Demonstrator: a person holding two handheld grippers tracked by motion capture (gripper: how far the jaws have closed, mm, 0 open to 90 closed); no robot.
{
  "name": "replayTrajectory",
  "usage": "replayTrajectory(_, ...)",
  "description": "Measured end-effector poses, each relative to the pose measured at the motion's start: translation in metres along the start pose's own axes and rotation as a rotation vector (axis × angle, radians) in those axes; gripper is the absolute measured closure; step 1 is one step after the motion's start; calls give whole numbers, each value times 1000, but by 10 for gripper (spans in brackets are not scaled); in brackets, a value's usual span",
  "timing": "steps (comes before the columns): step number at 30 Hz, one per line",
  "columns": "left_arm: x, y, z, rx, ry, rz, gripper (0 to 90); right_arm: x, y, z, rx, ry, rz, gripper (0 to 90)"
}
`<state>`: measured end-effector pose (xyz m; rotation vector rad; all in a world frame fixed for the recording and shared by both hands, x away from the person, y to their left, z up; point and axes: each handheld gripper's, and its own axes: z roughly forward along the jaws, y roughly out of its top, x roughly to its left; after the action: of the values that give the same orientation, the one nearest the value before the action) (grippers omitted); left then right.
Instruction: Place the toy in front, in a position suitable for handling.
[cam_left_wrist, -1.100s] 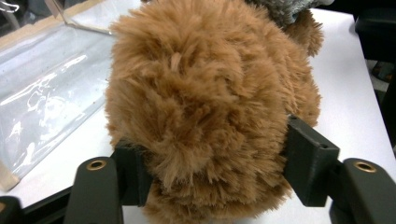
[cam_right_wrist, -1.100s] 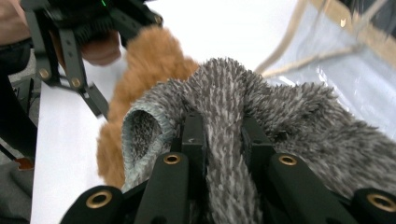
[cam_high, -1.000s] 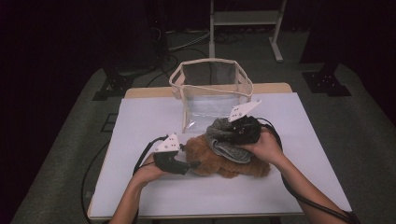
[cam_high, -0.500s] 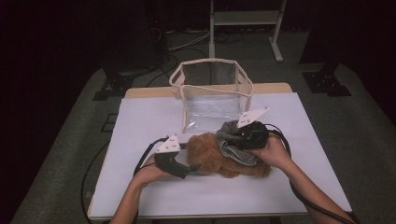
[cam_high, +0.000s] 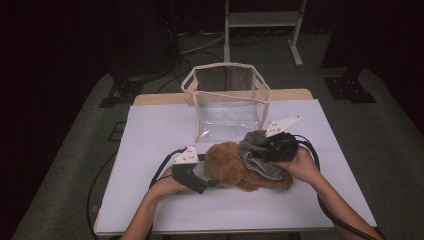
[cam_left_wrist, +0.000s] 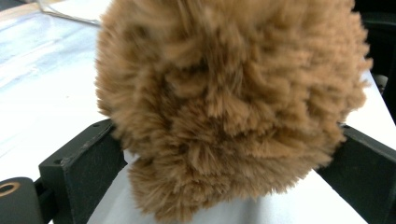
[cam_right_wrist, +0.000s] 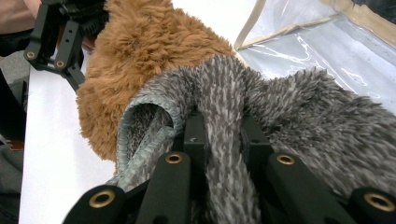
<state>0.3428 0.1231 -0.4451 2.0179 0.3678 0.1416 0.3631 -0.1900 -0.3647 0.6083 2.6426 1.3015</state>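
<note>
- Brown plush fur marks the soft toy (cam_high: 235, 167), which in the high view is lying on the white surface (cam_high: 150, 135) near the person's edge, with a grey fleecy cloth (cam_high: 260, 155) draped over its right end. Just behind both, a clear plastic bag with a cream trim (cam_high: 227, 102) is standing open-topped, close enough to block any path straight back. The left tool (cam_high: 212, 182) is resting low at the toy's left end, and the right tool (cam_high: 265, 150) is sitting on top of the cloth, the person's hand wrapped around its body. Black cables are trailing off both tools across the surface. A pale metal stand (cam_high: 262, 20) is showing on the dark floor beyond.
- Looking along the left tool in its own view, the soft toy (cam_left_wrist: 224, 102) is bulging between the two black jaws, which have just been opening and are now standing wide at either side; the fur is brushing them, but the pads are not pressing in. The white surface (cam_left_wrist: 46, 93) is running away to the left.
- Looking along the right tool in its own view, its jaws are pinching a ridge of the grey fleecy cloth (cam_right_wrist: 224, 121) tightly between them. The soft toy (cam_right_wrist: 140, 60) is lying just behind and touching the cloth, the left tool (cam_right_wrist: 58, 44) is showing at its far end, and the clear plastic bag (cam_right_wrist: 322, 42) is lying close at the upper right.
</note>
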Motion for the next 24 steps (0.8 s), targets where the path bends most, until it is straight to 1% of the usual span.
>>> replayTrajectory(2, -1, 1, 4, 3, -6, 6, 32, 0, -2, -2, -3, 1, 5, 764)
replayTrajectory(4, -1, 3, 6, -7, -12, 9, 61, -1, -3, -4, -5, 1, 10, 764)
replayTrajectory(6, -2, 5, 7, -21, -19, 1, 133, -2, -5, -6, -8, -3, 17, 764)
replayTrajectory(9, -4, 8, 8, -57, -11, -1, 199, -3, -7, -11, -14, -7, 31, 764)
replayTrajectory(12, -7, 14, 5, -81, -2, 6, 231, -2, -8, -13, -21, -4, 37, 764)
replayTrajectory(15, -9, 25, -3, -97, 5, 5, 255, -1, -4, -14, -38, 14, 38, 763)
replayTrajectory(16, -9, 29, -6, -104, 14, 12, 263, -2, -2, -15, -42, 17, 43, 764)
replayTrajectory(17, -9, 33, -10, -114, 15, 16, 271, -2, 0, -15, -54, 25, 50, 764)
replayTrajectory(19, -9, 40, -18, -129, 18, 20, 277, -2, 6, -16, -69, 35, 50, 766)
replayTrajectory(22, -8, 53, -32, -138, 32, 44, 283, 0, 16, -18, -95, 52, 46, 768)
replayTrajectory(24, -8, 64, -42, -152, 40, 58, 286, 1, 22, -19, -123, 64, 50, 768)
